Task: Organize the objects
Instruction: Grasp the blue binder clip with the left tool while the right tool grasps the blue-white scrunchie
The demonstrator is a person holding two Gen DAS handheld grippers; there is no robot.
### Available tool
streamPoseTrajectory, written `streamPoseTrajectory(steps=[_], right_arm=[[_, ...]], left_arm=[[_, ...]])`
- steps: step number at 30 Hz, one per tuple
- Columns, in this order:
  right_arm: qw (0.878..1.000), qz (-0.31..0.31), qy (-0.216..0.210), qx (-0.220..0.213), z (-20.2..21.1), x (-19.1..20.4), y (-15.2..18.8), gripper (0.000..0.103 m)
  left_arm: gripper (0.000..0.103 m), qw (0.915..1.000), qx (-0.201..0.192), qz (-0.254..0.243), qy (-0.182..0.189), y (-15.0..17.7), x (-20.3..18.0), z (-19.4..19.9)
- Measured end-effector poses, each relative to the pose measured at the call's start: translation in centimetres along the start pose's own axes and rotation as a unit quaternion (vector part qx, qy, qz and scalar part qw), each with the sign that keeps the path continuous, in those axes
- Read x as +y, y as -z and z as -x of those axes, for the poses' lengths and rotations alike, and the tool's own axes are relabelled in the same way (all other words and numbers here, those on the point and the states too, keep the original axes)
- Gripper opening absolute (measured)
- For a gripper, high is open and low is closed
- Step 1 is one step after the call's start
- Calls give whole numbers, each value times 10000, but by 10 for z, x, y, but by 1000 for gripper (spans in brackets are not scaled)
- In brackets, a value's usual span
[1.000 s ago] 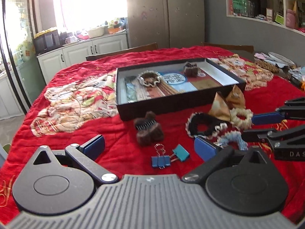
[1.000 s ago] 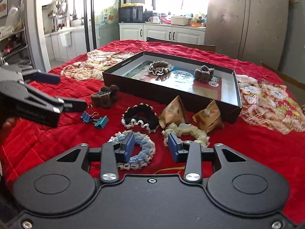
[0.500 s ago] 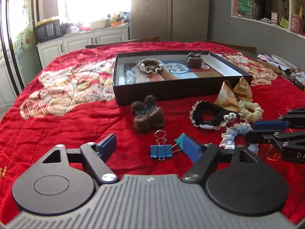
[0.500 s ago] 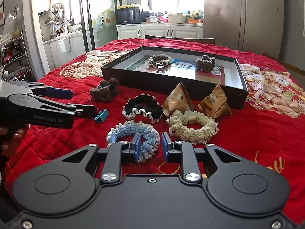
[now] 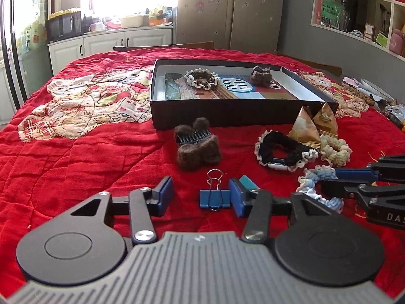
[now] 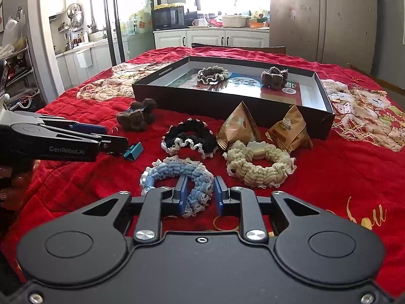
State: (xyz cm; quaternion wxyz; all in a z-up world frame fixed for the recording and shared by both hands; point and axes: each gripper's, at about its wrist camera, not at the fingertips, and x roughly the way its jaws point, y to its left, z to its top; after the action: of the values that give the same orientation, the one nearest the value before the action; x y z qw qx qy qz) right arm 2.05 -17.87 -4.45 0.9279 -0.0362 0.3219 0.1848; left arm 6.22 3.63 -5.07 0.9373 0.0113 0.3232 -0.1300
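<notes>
The left tool (image 5: 200, 195) is being closed around a blue binder clip (image 5: 214, 198), not yet pinched, while the right tool (image 6: 200, 194) is held narrow on the blue scrunchie (image 6: 177, 172), apparently for lifting. Beyond them, on the red-covered table (image 5: 76, 152), the black box (image 5: 227, 116) already holds 2 hair pieces, so it is judged the destination.

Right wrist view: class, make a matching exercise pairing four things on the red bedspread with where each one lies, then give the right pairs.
Things:
1. Blue hair tie
2. Brown-and-cream hair tie
3. Cream hair tie
4. Teal clip

Places:
A. In front of the two snack packets
B. Between the right claw's fingers
C. At the tip of the left claw
D. Inside the black box

Pairs: 1-B, 2-D, 3-A, 4-C
</notes>
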Motion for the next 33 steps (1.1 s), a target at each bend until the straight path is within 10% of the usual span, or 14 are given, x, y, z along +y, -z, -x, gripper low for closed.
streamPoseTrajectory(steps=[9,33], right_arm=[[10000,8,5,16,-3,0,0,21],[9999,116,2,-79,0,2,2,11]], left_arm=[[29,9999,33,85,133,0,-1,2],[28,9995,41,251,169,0,1,5]])
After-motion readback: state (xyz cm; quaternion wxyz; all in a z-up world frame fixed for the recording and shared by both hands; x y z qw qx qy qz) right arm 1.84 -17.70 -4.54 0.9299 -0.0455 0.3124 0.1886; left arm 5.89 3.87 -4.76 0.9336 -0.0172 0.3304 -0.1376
